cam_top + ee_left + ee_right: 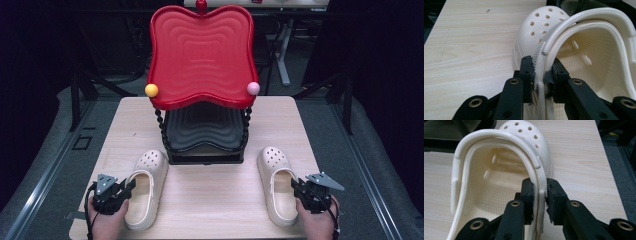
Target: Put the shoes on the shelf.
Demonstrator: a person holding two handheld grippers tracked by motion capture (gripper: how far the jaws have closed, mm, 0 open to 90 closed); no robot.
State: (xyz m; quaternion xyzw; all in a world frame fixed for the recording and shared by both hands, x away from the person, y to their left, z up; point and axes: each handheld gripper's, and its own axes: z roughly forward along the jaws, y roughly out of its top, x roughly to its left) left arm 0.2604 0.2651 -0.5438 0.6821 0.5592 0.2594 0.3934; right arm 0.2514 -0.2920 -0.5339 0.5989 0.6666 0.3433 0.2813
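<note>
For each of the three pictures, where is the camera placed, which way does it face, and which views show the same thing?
High view: sits above the near table edge, faces forward and down on the table, the red tray and both clogs; both hands show.
Left gripper view: rides the left hand-held gripper, looks along its jaws, shut on the left clog.
Right gripper view: rides the right hand-held gripper, jaws shut on the right clog.
Shared: each clog appears in the high view too.

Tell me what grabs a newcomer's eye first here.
A big wavy red tray tops a two-tier stand at the table's far middle, above a black tray. In front lie two cream clogs: the left gripper pinches the left clog by its outer rim, and the right gripper the right clog.
</note>
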